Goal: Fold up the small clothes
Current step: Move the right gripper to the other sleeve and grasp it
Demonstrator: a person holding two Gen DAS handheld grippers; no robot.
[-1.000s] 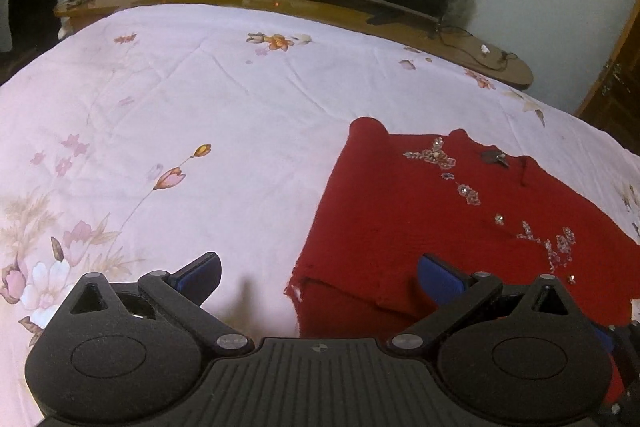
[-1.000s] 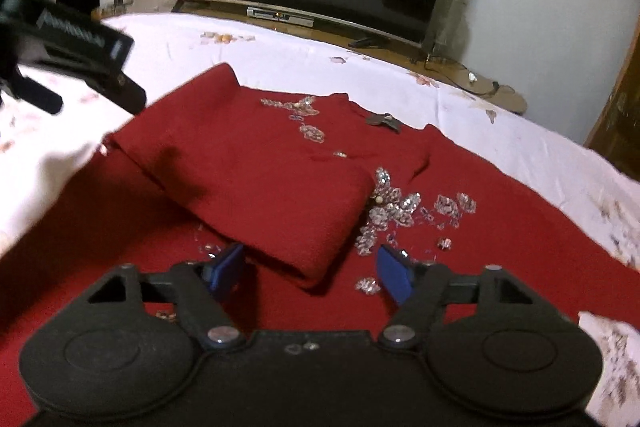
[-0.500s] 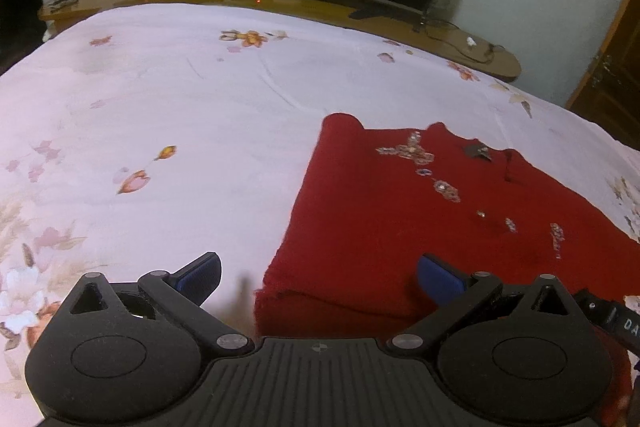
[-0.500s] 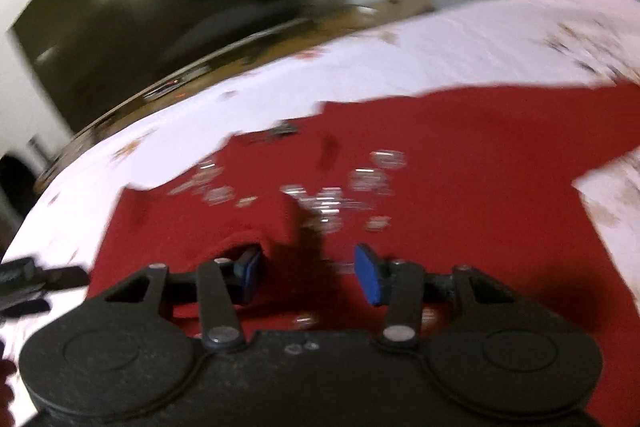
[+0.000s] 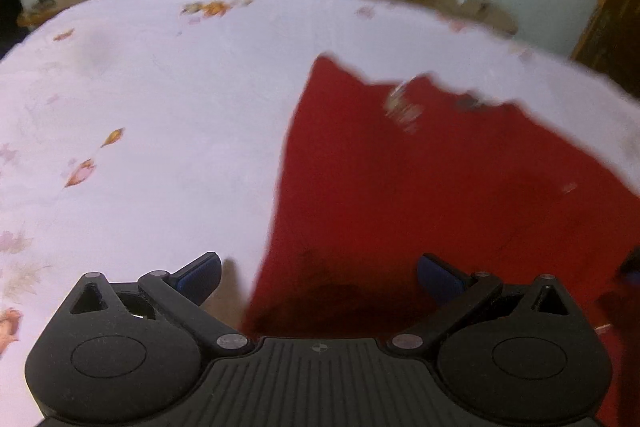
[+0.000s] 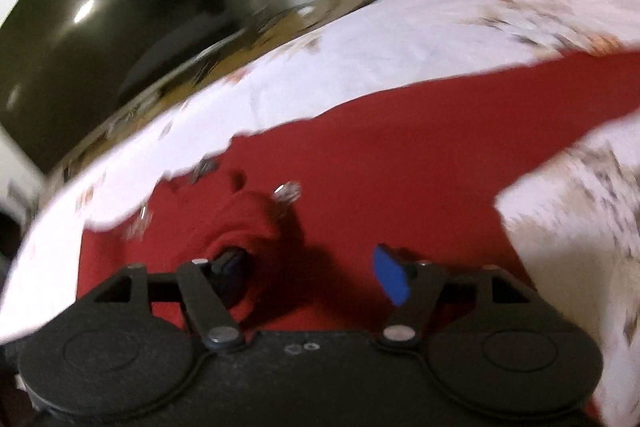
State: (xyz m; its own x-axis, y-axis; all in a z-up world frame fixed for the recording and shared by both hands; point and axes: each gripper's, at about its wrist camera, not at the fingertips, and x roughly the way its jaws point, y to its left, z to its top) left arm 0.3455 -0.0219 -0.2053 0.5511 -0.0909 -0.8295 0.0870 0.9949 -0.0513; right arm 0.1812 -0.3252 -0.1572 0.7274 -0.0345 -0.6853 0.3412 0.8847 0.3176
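- Sweater (image 5: pixel 420 195) — red, sequinned, partly folded — lies flat on the floral bedsheet (image 5: pixel 160 115); square its edges before the next fold.
- Left gripper (image 5: pixel 318 277) hovers over the sweater's near-left corner, fingers spread, empty.
- Right gripper (image 6: pixel 312 275) has just been opening; one finger sits tucked in a sweater fold, nothing pinched — free it gently.

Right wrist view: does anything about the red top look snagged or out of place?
Yes. A bunched fold of the red top is draped over one finger of the right gripper, whose jaws have just been opening; it looks caught, not gripped.
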